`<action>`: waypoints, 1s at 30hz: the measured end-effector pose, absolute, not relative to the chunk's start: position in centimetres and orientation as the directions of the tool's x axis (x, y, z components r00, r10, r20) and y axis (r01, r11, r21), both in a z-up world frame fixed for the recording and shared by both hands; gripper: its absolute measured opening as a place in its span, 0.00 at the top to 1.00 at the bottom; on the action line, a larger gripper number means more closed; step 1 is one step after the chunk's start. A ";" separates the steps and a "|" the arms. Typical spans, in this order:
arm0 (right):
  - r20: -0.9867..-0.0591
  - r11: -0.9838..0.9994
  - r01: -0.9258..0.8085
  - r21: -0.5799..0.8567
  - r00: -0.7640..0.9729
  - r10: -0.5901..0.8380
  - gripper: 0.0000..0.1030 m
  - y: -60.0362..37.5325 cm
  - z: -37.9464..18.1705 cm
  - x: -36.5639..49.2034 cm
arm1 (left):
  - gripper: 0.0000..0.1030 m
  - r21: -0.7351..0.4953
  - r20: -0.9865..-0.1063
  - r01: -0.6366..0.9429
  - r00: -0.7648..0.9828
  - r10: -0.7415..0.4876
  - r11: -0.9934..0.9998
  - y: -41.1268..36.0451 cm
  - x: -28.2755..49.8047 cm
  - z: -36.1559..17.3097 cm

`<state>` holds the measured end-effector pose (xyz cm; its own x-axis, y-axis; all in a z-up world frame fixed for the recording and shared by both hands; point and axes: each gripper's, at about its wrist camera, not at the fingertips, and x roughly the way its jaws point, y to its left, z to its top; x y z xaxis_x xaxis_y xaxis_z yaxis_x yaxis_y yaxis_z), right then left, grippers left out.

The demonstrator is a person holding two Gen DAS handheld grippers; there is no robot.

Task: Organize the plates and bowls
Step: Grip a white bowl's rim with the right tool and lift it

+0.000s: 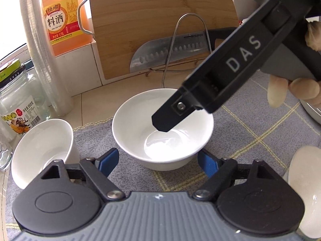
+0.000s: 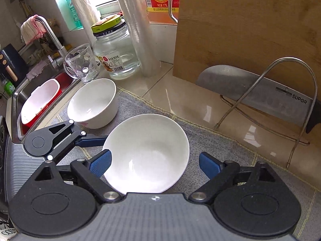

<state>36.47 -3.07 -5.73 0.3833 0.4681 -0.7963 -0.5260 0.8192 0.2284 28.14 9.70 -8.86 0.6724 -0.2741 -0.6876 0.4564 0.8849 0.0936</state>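
the left gripper (image 1: 158, 161) hangs over a grey checked mat (image 1: 250, 136) with its two blue-padded fingers (image 1: 109, 160) spread to either side of a white bowl (image 1: 162, 128); the bowl sits just ahead of the fingertips, its near wall between them, and no pad can be seen pressing on it, so the fingers look released; in this left wrist view the right gripper (image 1: 162, 124) slants in from above on the right, held by a hand (image 1: 295, 92), and one black finger dips into the bowl's mouth; a second white bowl (image 1: 43, 150) stands upright beyond the left finger, at the mat's edge, near a glass jar (image 1: 20, 98); past the fingertips a wooden cutting board (image 1: 160, 20) leans upright with a supor knife (image 1: 170, 50) in a wire rack (image 1: 188, 46); in the right wrist view the right gripper (image 2: 155, 163) straddles the same bowl (image 2: 148, 154): one blue pad (image 2: 101, 163) lies against or just inside the left rim, the other stands apart from the right rim, so the grip is loose, not clenched; the left gripper's finger (image 2: 90, 139) meets the bowl's far-left edge; the second bowl (image 2: 93, 102) lies beyond it, near a glass mug (image 2: 81, 64) and the sink (image 2: 22, 96).
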 end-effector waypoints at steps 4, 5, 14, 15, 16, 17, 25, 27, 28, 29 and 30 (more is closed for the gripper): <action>-0.808 0.813 -0.527 0.247 0.352 0.473 0.15 -2.7 -6.6 37.4 | 0.18 0.086 -0.689 0.467 0.666 -0.286 0.880 9.6 28.3 -8.8; -0.810 0.813 -0.527 0.247 0.348 0.472 0.15 -2.6 -6.8 37.6 | 0.18 0.085 -0.689 0.468 0.665 -0.287 0.880 9.5 28.2 -8.8; -0.811 0.802 -0.531 0.272 0.323 0.488 0.21 -2.3 -7.4 38.6 | 0.19 0.078 -0.692 0.476 0.658 -0.296 0.876 9.7 29.0 -9.0; -0.811 0.802 -0.531 0.274 0.321 0.489 0.22 -2.3 -7.5 38.6 | 0.21 0.077 -0.692 0.479 0.657 -0.299 0.874 9.7 29.0 -9.0; -0.810 0.802 -0.530 0.277 0.320 0.491 0.22 -2.3 -7.5 38.6 | 0.21 0.077 -0.692 0.480 0.657 -0.299 0.874 9.6 29.1 -8.9; -0.809 0.800 -0.530 0.281 0.318 0.495 0.23 -2.3 -7.5 38.6 | 0.21 0.078 -0.694 0.479 0.656 -0.298 0.874 9.6 29.0 -8.9; -0.804 0.802 -0.520 0.294 0.319 0.501 0.24 -2.5 -7.5 38.5 | 0.21 0.071 -0.706 0.480 0.643 -0.296 0.874 9.5 29.3 -8.7; -0.805 0.805 -0.516 0.292 0.322 0.499 0.24 -2.4 -7.4 38.4 | 0.21 0.068 -0.707 0.482 0.641 -0.298 0.874 9.5 29.3 -8.5; -0.805 0.806 -0.516 0.292 0.323 0.498 0.24 -2.5 -7.4 38.3 | 0.21 0.070 -0.708 0.483 0.640 -0.298 0.873 9.6 29.2 -8.4; -0.804 0.805 -0.516 0.291 0.324 0.498 0.24 -2.5 -7.3 38.3 | 0.21 0.072 -0.709 0.484 0.640 -0.297 0.872 9.5 29.2 -8.3; -0.803 0.805 -0.516 0.293 0.324 0.500 0.24 -2.6 -7.3 38.2 | 0.21 0.075 -0.710 0.485 0.639 -0.295 0.871 9.5 29.2 -8.2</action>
